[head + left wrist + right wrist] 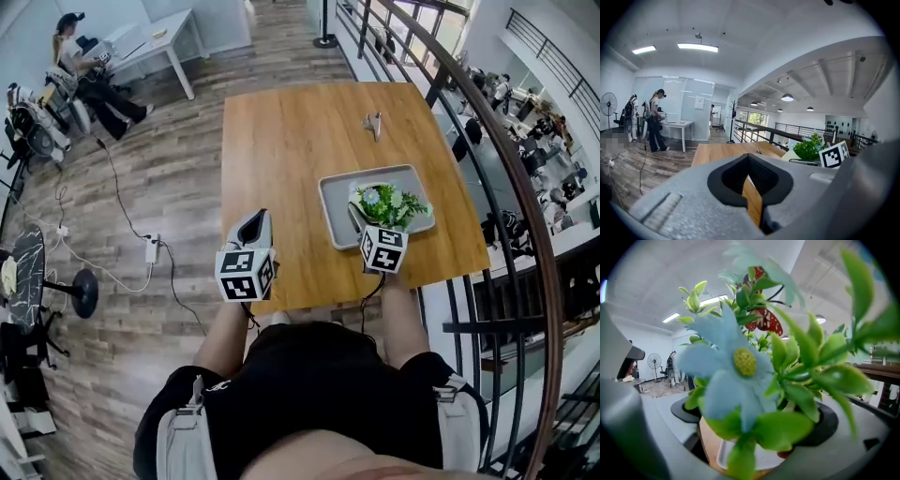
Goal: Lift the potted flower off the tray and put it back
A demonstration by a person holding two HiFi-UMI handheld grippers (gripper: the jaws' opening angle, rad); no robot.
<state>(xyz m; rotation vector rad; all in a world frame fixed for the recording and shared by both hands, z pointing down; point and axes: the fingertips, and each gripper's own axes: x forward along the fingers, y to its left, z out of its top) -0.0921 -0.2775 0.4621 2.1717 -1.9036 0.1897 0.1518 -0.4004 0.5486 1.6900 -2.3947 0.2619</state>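
The potted flower [386,202], green leaves with a pale blue bloom, sits over the near right part of the grey tray [335,201] on the wooden table [281,141]. My right gripper [375,219] is shut on the potted flower, its jaws on either side of the plant. In the right gripper view the blue bloom [736,364] and leaves fill the picture between the jaws of the right gripper [754,422], and the tray [761,459] shows below. Whether the pot touches the tray is hidden. My left gripper [255,225] is shut and holds nothing, near the table's front left edge; its jaws [751,190] leave only a thin slit.
A small grey object [373,123] lies on the table beyond the tray. A dark metal railing [487,141] runs close along the table's right side. On the floor to the left lie a cable and a power strip [150,249]. A person sits at a white desk [155,42] far away.
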